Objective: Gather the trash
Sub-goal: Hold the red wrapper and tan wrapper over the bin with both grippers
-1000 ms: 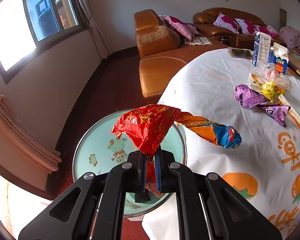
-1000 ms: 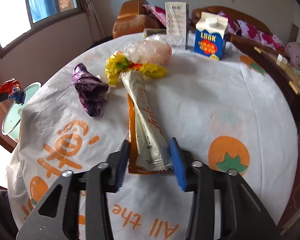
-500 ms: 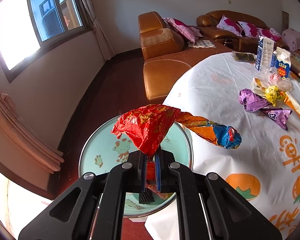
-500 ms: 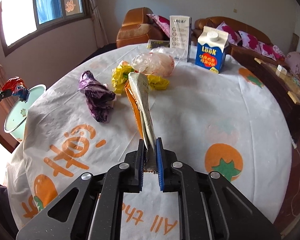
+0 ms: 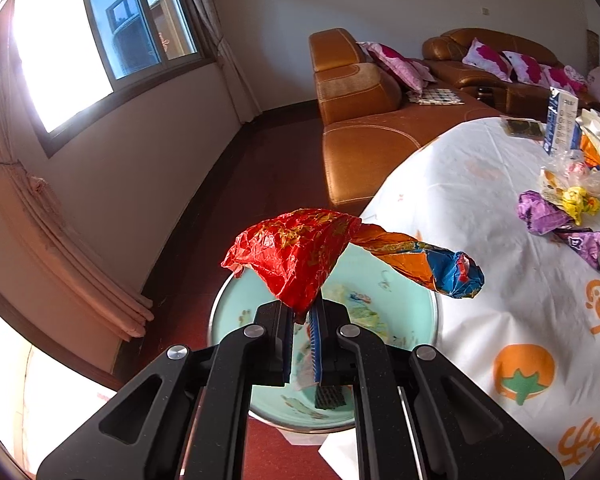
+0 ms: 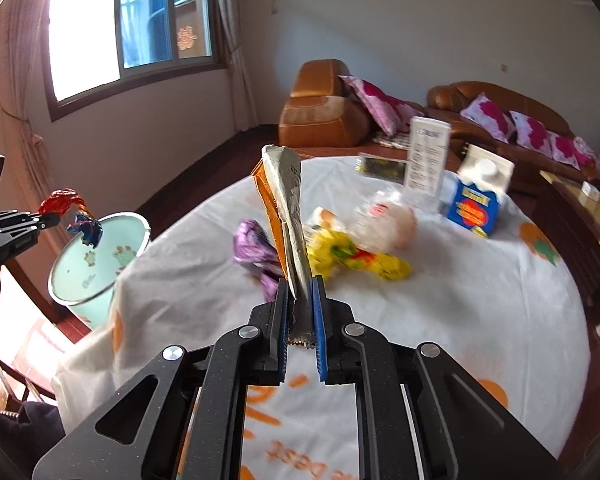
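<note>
My left gripper [image 5: 302,312] is shut on a crumpled red, orange and blue wrapper [image 5: 300,256] and holds it over the mint-green trash bin [image 5: 424,364] beside the table. In the right wrist view the left gripper [image 6: 54,218] shows with that wrapper [image 6: 66,200] above the bin [image 6: 96,256]. My right gripper [image 6: 300,284] is shut on a long silver and orange packet [image 6: 286,204], lifted upright above the table. A purple wrapper [image 6: 252,246], a yellow wrapper [image 6: 356,258] and a clear bag [image 6: 392,220] lie on the table.
The round table has a white cloth [image 6: 460,312] with orange prints. A blue and white carton [image 6: 478,196], a tall white box [image 6: 428,160] and a dark packet [image 6: 382,168] stand at its far side. Brown sofas [image 5: 364,120] lie beyond. Dark red floor surrounds the bin.
My right gripper closed on the long packet and lifted it up off the table, swinging left. My left gripper moved slightly further over the bin, still holding the wrapper.
</note>
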`<action>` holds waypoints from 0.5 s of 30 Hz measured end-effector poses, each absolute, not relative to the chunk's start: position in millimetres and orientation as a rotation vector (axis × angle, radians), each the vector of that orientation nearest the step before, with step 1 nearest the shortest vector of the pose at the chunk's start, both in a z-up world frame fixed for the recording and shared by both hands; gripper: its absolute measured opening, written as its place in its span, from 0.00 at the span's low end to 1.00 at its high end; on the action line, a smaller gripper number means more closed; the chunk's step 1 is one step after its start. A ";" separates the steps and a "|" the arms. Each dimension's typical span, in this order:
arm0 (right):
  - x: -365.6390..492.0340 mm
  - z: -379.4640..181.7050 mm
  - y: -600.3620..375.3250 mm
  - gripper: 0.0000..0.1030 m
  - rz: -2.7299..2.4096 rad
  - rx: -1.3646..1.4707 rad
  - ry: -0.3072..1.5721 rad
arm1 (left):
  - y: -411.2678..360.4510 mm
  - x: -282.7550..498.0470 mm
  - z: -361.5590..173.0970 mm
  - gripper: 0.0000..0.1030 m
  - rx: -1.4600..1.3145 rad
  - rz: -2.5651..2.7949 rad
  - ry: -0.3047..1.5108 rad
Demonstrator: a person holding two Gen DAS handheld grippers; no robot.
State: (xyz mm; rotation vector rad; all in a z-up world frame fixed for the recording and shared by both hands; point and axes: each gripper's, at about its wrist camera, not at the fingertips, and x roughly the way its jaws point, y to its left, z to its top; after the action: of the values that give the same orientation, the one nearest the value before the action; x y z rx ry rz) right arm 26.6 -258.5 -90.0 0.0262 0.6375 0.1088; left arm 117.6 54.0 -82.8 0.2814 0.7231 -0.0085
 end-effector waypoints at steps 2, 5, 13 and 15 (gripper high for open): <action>37.7 -87.3 -245.8 0.11 0.136 0.015 0.631 | 63.8 118.7 -85.3 0.07 0.280 0.022 0.727; 51.9 -84.9 -227.0 0.11 0.175 -0.004 0.624 | 77.3 121.3 -88.5 0.07 0.279 0.062 0.738; 84.0 -89.7 -184.4 0.11 0.265 -0.050 0.620 | 105.3 124.2 -97.9 0.07 0.277 0.136 0.762; 89.6 -91.2 -174.7 0.11 0.284 -0.063 0.619 | 108.6 124.3 -100.4 0.07 0.279 0.148 0.768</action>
State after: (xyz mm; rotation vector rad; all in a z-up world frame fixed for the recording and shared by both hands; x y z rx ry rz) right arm 89.6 -174.7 -91.2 -0.0625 0.6192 0.2838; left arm 124.3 108.6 -100.4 0.2792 0.7684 0.1479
